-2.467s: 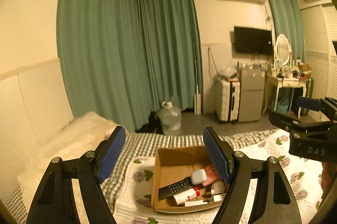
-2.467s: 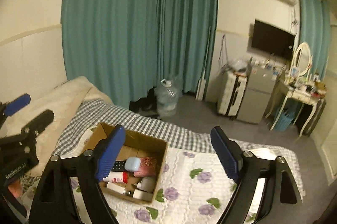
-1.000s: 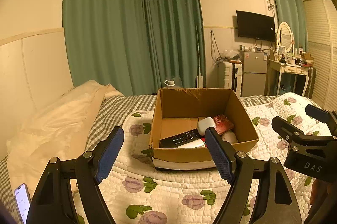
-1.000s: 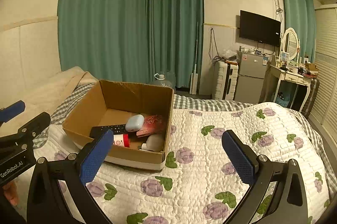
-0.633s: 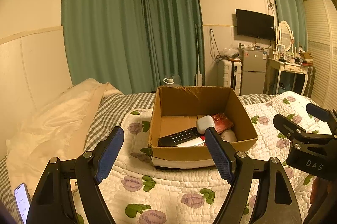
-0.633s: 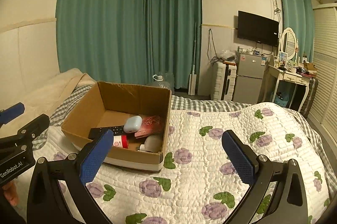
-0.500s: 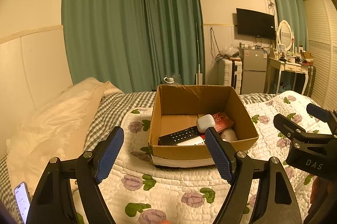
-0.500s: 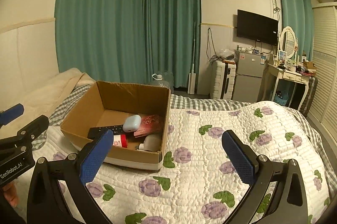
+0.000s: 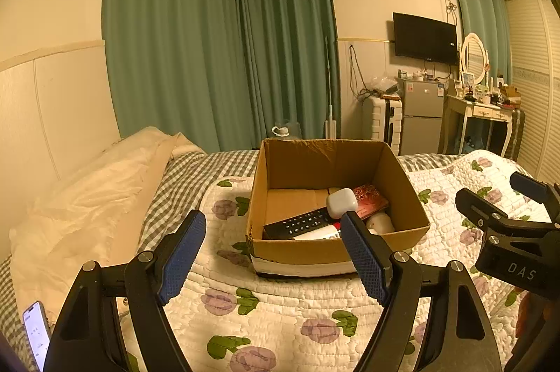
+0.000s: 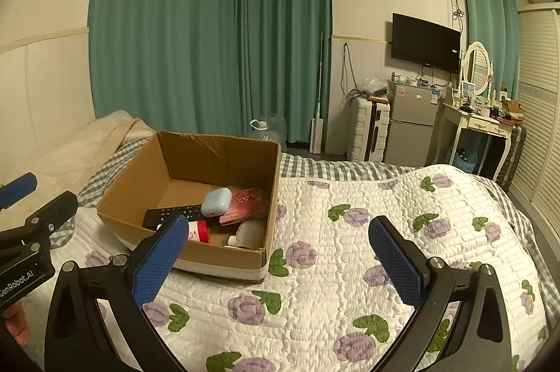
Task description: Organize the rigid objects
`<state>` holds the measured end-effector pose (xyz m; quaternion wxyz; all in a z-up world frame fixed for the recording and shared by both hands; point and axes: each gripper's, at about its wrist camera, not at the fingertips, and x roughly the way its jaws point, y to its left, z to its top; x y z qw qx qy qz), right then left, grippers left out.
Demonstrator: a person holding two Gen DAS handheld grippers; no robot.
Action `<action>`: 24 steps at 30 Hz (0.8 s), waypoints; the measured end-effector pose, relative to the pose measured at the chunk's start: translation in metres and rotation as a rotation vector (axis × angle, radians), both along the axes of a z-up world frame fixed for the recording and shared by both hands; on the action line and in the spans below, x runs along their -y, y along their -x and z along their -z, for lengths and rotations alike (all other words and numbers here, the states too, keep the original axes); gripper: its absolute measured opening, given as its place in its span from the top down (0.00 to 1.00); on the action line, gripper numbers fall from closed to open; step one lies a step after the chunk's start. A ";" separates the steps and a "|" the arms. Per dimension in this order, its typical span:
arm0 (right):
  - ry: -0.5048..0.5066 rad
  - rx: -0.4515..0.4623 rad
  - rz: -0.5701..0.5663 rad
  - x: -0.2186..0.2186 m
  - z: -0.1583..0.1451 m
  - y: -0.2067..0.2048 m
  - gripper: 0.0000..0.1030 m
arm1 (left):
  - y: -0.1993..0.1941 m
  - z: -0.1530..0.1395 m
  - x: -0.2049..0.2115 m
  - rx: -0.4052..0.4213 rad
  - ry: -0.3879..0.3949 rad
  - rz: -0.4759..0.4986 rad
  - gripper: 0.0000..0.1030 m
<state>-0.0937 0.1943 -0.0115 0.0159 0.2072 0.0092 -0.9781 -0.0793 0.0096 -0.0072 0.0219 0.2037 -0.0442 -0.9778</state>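
My left gripper (image 9: pixel 271 254) has its jaws spread wide with nothing between the blue pads; it hangs over the flowered quilt (image 9: pixel 280 312), in front of the cardboard box (image 9: pixel 336 247). My right gripper (image 10: pixel 278 258) is likewise spread wide and holds nothing; it hangs over the quilt to the right of the box, its left pad overlapping the box's near wall in the right wrist view.

The cardboard box sits on the quilt with its top open. Contents, all lying in the near right part of the box floor:
- a black remote control (image 9: pixel 297 223), lying flat and angled;
- a pale blue case (image 10: pixel 217 201), resting on the remote's far end;
- a red patterned flat box (image 10: pixel 245 199), just right of the case and touching it;
- a white tube with a red cap (image 10: pixel 196 234), in front of the remote;
- a white rounded item (image 10: pixel 249 232) against the right wall, too hidden to name.

A phone (image 9: pixel 36 333) with a lit screen lies at the bed's left edge, beside the cream pillow (image 9: pixel 87 197).
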 end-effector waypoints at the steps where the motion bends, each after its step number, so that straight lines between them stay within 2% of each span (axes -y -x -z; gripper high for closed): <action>1: 0.000 0.001 0.000 0.000 0.000 0.000 0.00 | 0.000 0.000 0.000 0.000 0.000 0.000 0.21; 24: 0.001 0.015 0.000 0.002 0.000 0.001 0.00 | 0.000 0.000 0.000 0.003 0.002 -0.002 0.21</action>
